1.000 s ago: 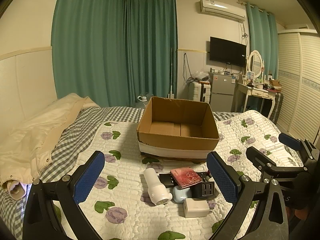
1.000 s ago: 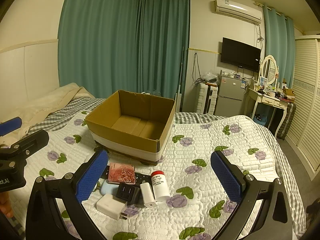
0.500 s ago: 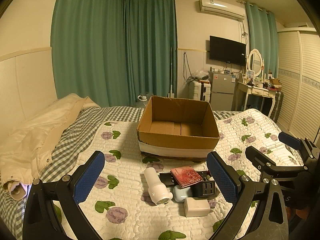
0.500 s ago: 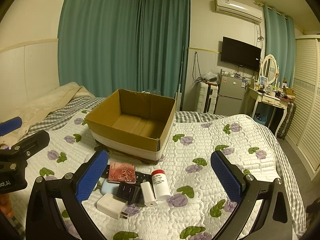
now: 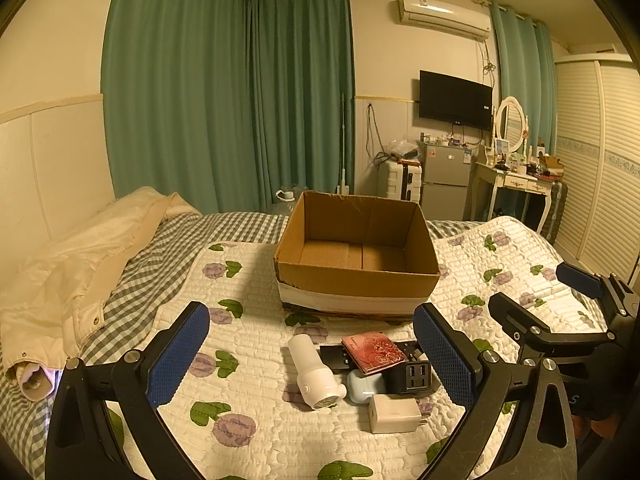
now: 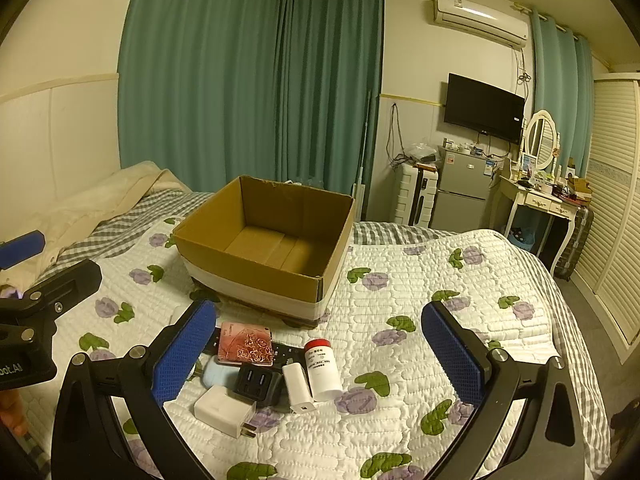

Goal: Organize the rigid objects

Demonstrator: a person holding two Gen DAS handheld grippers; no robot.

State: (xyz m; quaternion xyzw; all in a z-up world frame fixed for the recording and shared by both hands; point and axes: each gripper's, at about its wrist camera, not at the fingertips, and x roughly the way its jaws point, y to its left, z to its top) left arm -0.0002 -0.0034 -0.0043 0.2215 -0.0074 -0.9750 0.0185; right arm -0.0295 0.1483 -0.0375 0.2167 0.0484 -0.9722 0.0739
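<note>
A small heap of rigid objects lies on the quilt (image 6: 420,264) just in front of the open cardboard box (image 6: 264,248): a red card case (image 6: 246,344) atop a black remote (image 6: 286,352), a black USB hub (image 6: 256,382), a white charger (image 6: 224,410), a red-capped bottle (image 6: 322,364), a white cylinder (image 5: 314,372); the left gripper (image 5: 312,360) and right gripper (image 6: 320,354) both hover spread wide over the heap, holding nothing; the box sits empty.

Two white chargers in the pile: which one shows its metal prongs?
The square white charger nearest the cameras, at the pile's front; its prongs stick out sideways. The slimmer white charger beside the red-capped bottle shows none.
</note>
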